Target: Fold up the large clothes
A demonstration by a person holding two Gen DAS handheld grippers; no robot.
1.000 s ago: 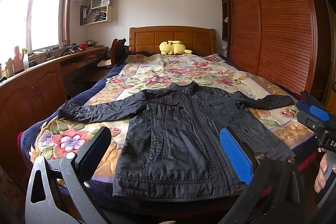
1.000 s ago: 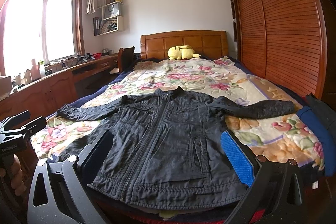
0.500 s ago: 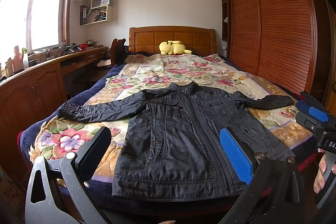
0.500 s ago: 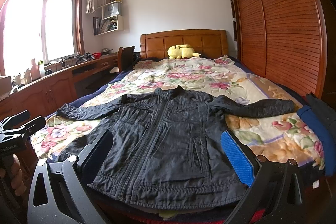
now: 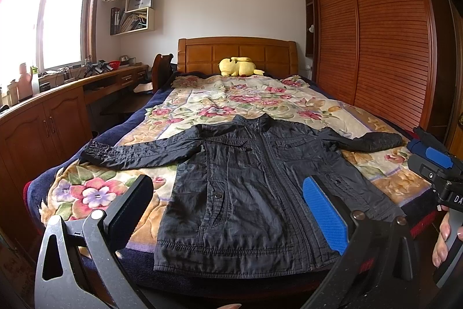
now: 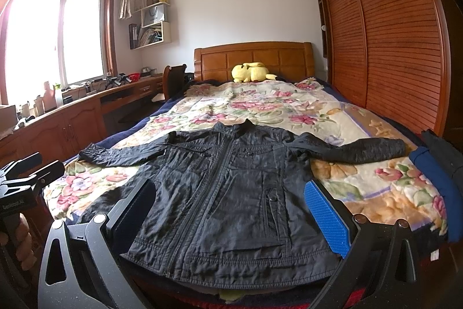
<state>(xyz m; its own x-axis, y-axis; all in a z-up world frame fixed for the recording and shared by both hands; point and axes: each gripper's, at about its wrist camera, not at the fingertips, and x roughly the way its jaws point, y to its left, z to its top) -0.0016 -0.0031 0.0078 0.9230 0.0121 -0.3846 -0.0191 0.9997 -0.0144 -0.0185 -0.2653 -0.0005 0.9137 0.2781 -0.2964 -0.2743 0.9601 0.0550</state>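
Jacket (image 5: 246,193) flat on bed (image 5: 202,103)

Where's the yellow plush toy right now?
In both wrist views the yellow plush toy lies at the far end of the bed, against the wooden headboard.

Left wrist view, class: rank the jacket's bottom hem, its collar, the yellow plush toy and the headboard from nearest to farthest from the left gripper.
Measured from the left gripper:
1. Bottom hem, at the foot of the bed, just ahead.
2. Collar, mid-bed.
3. Yellow plush toy, at the head of the bed.
4. Headboard, directly behind the toy.
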